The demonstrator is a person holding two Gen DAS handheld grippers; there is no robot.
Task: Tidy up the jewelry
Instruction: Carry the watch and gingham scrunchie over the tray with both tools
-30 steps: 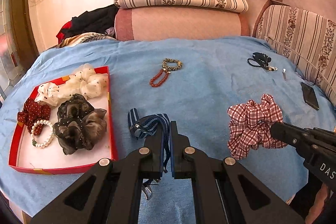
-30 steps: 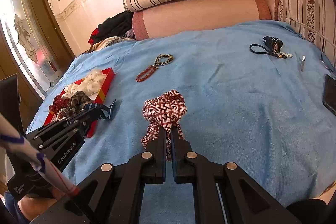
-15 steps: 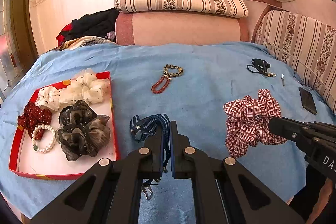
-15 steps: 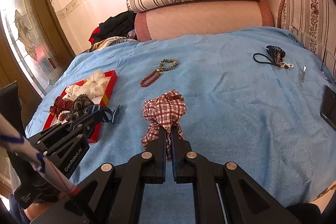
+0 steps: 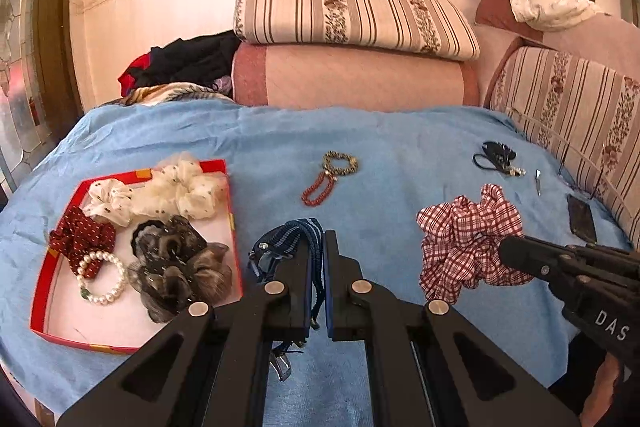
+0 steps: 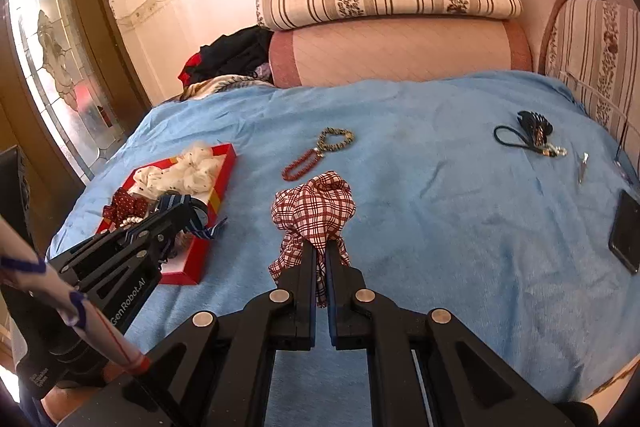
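Note:
My left gripper [image 5: 319, 247] is shut on a blue striped band [image 5: 286, 241], held above the blue cloth just right of the red tray [image 5: 56, 331]. The tray holds a cream scrunchie [image 5: 176, 193], a dark red dotted one [image 5: 82, 239], a grey-brown one [image 5: 180, 267] and a pearl bracelet [image 5: 102, 279]. My right gripper [image 6: 319, 251] is shut on a red plaid scrunchie [image 6: 314, 207], lifted over the middle of the cloth; it also shows in the left wrist view [image 5: 466, 239]. A red bead bracelet [image 5: 316, 189] and a dark beaded bracelet [image 5: 340, 163] lie beyond.
A black hair tie with charms [image 6: 528, 135], a small metal clip [image 6: 582, 163] and a dark phone [image 6: 626, 231] lie at the right. Striped cushions [image 5: 352, 15] and a pink bolster [image 5: 352, 79] line the far edge; clothes [image 5: 188, 61] are piled at the back left.
Both grippers have pulled back and up a little, each keeping hold of its item. The tray and loose bracelets have not moved.

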